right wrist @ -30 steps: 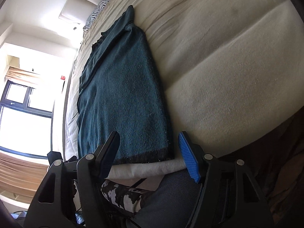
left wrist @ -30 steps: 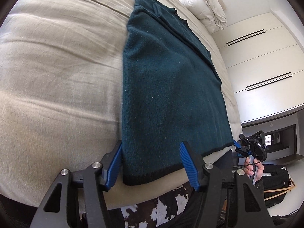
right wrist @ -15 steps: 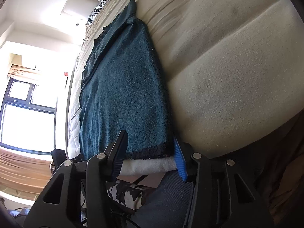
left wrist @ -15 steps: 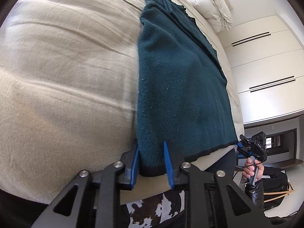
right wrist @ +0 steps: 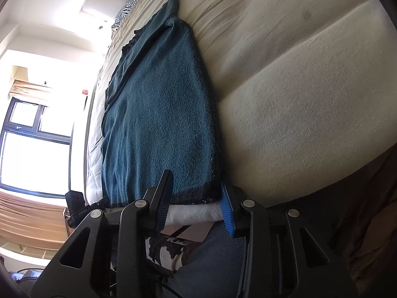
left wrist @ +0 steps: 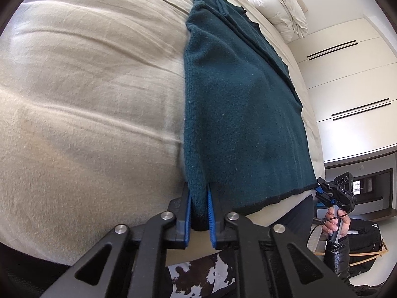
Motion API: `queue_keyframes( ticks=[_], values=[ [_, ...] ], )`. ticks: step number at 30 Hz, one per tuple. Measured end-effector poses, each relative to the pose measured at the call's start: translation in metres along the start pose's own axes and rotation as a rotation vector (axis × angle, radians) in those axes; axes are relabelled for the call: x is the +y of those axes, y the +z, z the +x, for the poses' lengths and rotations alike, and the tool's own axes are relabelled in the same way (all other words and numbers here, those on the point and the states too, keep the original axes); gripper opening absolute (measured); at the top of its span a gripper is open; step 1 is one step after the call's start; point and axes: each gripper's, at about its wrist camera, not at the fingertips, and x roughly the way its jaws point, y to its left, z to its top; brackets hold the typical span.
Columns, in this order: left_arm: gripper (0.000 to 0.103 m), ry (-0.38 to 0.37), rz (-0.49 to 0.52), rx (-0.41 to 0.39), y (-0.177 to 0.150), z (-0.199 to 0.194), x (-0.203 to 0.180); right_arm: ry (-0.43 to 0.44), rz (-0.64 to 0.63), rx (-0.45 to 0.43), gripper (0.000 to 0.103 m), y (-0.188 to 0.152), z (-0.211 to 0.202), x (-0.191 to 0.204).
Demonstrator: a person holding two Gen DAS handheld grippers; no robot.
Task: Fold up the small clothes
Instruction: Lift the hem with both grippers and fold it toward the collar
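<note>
1. Nearest in the left wrist view, the left gripper (left wrist: 199,207) has just been closing and now pinches the near left corner of the dark teal sweater (left wrist: 238,114), the black hem bunched between its blue pads.
2. In the right wrist view the right gripper (right wrist: 196,202) has also been closing. Its jaws bracket the sweater's (right wrist: 158,124) near right corner at the hem, but the right pad looks only just beside the fabric, so I judge it not yet clamped.
3. The sweater lies lengthwise on the beige bed (left wrist: 86,99), hem at the near edge and the body running toward the far end. One side already seems folded in along its length.
4. From the left wrist view the person's hand (left wrist: 336,223) shows at the near right edge of the bed, holding the other gripper's handle.
5. A rolled white duvet (left wrist: 278,7) sits at the far right corner of the bed, and a zebra-print pillow (right wrist: 130,6) lies at the far edge, well clear of the sweater.
6. The step in hand looks like gripping both hem corners. Next, the right gripper likely needs a firm bite, then both corners lift together and carry toward the collar end, level, so the fold lands square.
</note>
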Motion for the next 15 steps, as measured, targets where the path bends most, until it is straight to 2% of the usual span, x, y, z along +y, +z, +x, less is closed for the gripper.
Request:
queue_keyframes(
  ticks=[10, 15],
  values=[
    [0.007, -0.010, 0.010, -0.004, -0.001, 0.000, 0.000, 0.018, 0.020, -0.007, 0.027, 0.002, 0.000, -0.007],
    [0.007, -0.023, 0.011, -0.013, -0.002, -0.007, 0.000, -0.004, 0.026, -0.011, 0.013, 0.002, 0.000, -0.010]
  ],
)
